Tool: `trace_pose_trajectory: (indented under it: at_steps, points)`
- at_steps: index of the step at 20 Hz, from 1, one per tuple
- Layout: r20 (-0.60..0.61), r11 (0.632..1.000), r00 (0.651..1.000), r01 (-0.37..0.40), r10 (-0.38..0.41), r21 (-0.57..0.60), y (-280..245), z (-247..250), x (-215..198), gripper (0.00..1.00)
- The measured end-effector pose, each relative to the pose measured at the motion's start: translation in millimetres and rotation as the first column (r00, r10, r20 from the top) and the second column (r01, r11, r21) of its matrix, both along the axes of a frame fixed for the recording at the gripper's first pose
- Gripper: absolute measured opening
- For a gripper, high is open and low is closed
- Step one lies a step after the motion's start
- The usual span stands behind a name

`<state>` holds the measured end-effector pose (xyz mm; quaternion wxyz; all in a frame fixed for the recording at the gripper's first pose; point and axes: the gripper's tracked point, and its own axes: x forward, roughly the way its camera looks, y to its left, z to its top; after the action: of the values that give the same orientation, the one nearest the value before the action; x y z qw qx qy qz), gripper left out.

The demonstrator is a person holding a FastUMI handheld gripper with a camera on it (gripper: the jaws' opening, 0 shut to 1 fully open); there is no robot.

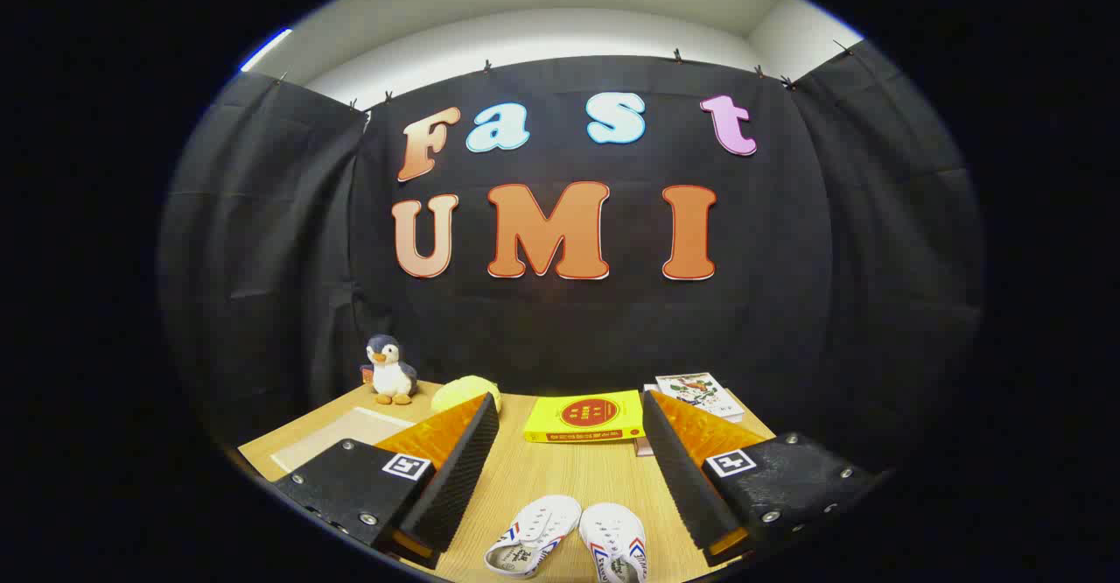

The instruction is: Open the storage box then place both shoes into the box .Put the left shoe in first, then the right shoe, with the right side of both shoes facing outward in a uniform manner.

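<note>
Your hand-held gripper (569, 478) hangs above the tabletop (560, 478) with its fingers spread wide and nothing between them. The pair of white shoes (569, 544) lies below, in the gap between the fingers, toes pointing away from you towards the wall; the two shoes sit side by side, near touching at the toes. Beyond the fingers rest a yellow book (584, 417), a second book (700, 395) to its right, a yellow cushion (466, 390) and a toy penguin (389, 371) near the back left corner. A pale flat panel (337, 443) shows on the tabletop past the left finger; whether it belongs to the storage box cannot be told.

The step in hand is judged to be the first: opening the box. Locate its lid before descending towards the shoes. Keep the fingers apart until they straddle the lid's edge, then close squarely so both press evenly. Lift steadily, and clear of the shoes.
</note>
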<state>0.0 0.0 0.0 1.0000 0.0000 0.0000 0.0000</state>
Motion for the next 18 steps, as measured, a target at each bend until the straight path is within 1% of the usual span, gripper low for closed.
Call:
trace_pose_trajectory:
  at_steps: [3,9,18]
  points:
    - [-0.006,1.0,1.0,0.002,-0.002,-0.001,1.8,-2.9,-1.8,0.98]
    - [-0.03,0.999,0.999,-0.027,0.027,-0.022,10.1,-14.4,-1.8,0.99]
    - [-0.096,0.996,0.991,-0.09,0.092,0.025,18.3,-46.3,7.9,0.98]
